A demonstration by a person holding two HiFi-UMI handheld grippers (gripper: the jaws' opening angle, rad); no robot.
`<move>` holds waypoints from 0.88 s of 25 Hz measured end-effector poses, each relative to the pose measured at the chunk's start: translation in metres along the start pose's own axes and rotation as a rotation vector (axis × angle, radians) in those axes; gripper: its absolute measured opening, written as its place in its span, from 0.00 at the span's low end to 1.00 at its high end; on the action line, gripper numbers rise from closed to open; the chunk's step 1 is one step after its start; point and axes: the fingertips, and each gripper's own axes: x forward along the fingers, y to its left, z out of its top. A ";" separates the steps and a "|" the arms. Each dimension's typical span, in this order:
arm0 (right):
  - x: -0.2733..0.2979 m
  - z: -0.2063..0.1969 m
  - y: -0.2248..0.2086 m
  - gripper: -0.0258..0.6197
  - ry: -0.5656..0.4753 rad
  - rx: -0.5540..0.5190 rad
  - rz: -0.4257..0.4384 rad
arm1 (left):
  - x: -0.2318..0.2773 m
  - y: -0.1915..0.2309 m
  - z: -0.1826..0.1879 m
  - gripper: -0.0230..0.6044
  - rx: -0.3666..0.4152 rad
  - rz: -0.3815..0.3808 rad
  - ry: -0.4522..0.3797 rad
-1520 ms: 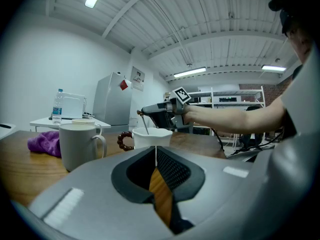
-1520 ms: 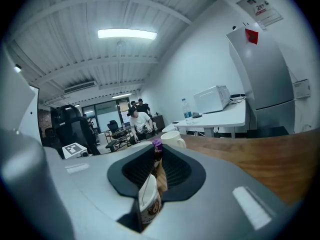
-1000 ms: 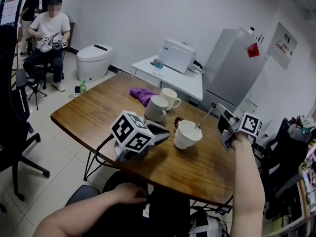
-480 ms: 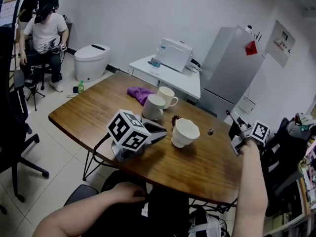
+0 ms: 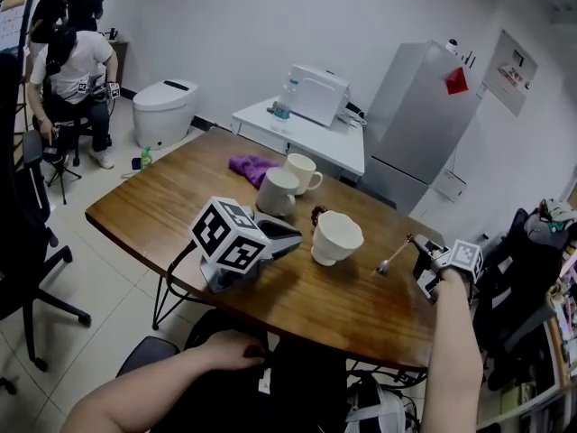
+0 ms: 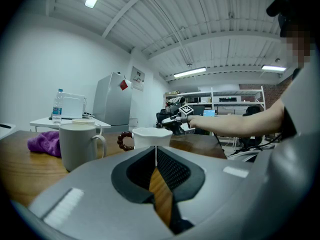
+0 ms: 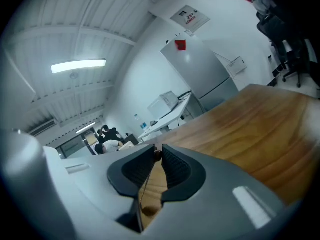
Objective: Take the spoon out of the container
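The white cup (image 5: 335, 237) stands in the middle of the wooden table (image 5: 162, 207) with nothing in it. The spoon (image 5: 393, 256) is out of it, tilted just over the table to the cup's right. My right gripper (image 5: 420, 256) is shut on the handle's end. In the right gripper view the spoon (image 7: 148, 211) runs down between the pads of the right gripper (image 7: 156, 151). My left gripper (image 5: 293, 239) lies on the table left of the cup, shut and holding nothing. In the left gripper view the left gripper (image 6: 156, 151) points at the cup (image 6: 150, 136).
Two mugs (image 5: 278, 192) (image 5: 302, 171) stand behind the cup, with a purple cloth (image 5: 251, 165) and a bead bracelet (image 5: 317, 215) nearby. Beyond the table are a white side table (image 5: 306, 138), a grey cabinet (image 5: 424, 124) and seated people (image 5: 68, 70). An office chair (image 5: 27, 242) is at left.
My right gripper has lifted the spoon out of the cup, carried it right and brought it down near the tabletop. The left gripper has not moved.
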 end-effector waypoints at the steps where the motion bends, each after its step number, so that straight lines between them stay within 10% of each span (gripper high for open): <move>1: 0.000 -0.004 -0.005 0.12 0.011 0.008 -0.021 | 0.000 0.000 0.000 0.06 0.000 0.000 0.000; 22: 0.029 -0.047 -0.032 0.13 0.305 -0.342 -0.284 | 0.000 0.000 0.000 0.06 0.000 0.000 0.000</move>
